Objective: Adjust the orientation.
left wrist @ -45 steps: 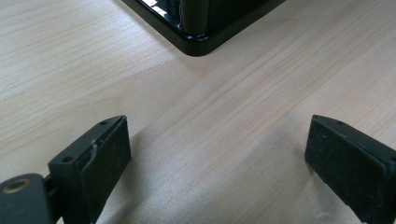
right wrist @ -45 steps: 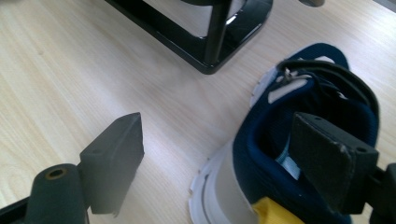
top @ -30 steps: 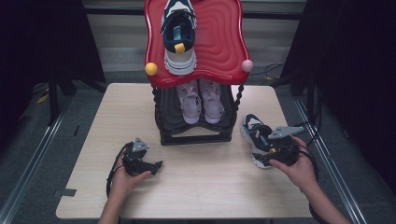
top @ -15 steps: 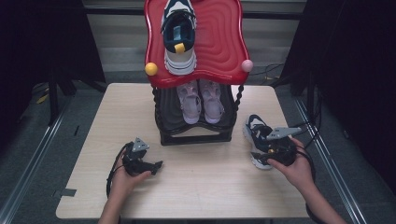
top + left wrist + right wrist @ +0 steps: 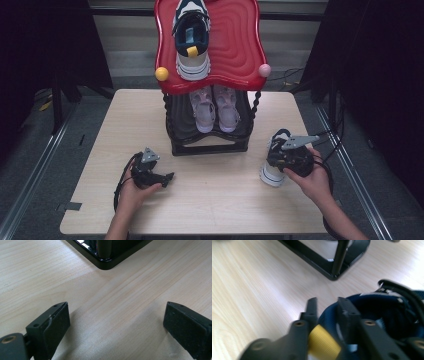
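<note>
My right tongs (image 5: 325, 312) are sitting at the right side of the pale wooden table (image 5: 210, 200), and their black jaws have just been closing on the heel collar of the navy-and-white sneaker with the yellow pull tab (image 5: 274, 167). In the right gripper view I am seeing one jaw on the outside of the padded navy collar and the other inside the shoe's opening, with the yellow ribbed tab (image 5: 323, 343) pinched between them low down; the gap between the pads is narrow, taken up by the collar. In the high view the right tongs (image 5: 287, 152) are lying right over the sneaker's rear, so the shoe is showing beneath and in front of them, its white toe pointing toward the person's edge of the table. The sneaker is resting on the tabletop, near the right corner of the black two-tier shoe rack with the wavy red top shelf (image 5: 235, 50), but apart from it.

My left tongs (image 5: 165, 176) are hovering low over the left half of the table, well apart from the sneaker. In the left gripper view their jaws are standing wide apart with bare wood between them, holding nothing, and the rack's black base corner (image 5: 105, 263) is lying ahead of them.

On the rack a matching navy-and-white sneaker (image 5: 191, 40) is sitting on the red shelf, and a pair of pale pink shoes (image 5: 216, 107) is occupying the lower tier.
</note>
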### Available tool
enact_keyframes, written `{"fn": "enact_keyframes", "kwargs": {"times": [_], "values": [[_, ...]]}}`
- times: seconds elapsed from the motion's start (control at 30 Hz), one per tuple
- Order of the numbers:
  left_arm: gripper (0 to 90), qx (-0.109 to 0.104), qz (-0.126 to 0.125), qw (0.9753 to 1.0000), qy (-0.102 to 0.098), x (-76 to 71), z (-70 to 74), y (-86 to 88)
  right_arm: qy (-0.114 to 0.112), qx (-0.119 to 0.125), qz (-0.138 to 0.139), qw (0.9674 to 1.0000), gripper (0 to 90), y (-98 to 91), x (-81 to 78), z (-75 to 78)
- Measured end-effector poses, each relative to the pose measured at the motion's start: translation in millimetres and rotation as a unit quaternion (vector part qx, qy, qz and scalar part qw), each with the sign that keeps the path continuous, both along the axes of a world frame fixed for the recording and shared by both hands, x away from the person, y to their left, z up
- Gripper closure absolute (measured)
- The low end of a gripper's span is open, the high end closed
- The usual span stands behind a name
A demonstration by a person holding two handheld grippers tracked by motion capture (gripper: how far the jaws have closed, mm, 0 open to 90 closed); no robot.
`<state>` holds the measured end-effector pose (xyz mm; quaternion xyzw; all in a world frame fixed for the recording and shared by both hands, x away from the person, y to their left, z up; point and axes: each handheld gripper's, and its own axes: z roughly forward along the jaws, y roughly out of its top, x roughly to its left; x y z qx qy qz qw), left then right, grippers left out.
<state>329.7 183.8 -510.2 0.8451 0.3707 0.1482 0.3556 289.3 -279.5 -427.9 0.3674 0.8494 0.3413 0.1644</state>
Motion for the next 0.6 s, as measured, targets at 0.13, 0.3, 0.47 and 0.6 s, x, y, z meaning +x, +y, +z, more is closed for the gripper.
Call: {"fn": "enact_keyframes", "kwargs": {"times": [0.13, 0.3, 0.47, 0.6], "values": [[6.5, -0.001, 0.0, 1.0, 0.001, -0.3, -0.1, 0.0, 0.005, 0.0, 0.015, 0.9999, 75.2, 6.3, -2.9, 2.0], [6.5, -0.003, 0.001, 1.0, 0.002, -0.5, -0.1, 0.1, 0.031, 0.014, 0.036, 0.9988, 74.4, 12.4, -5.6, 4.3], [6.5, -0.003, 0.0, 1.0, 0.002, -0.4, -0.1, 0.2, 0.044, 0.008, 0.063, 0.997, 74.3, 24.3, -7.7, 7.7], [6.5, -0.002, 0.001, 1.0, 0.002, -0.6, 0.0, 0.4, 0.042, 0.002, 0.066, 0.9969, 73.6, 31.9, -9.0, 8.4]]}}
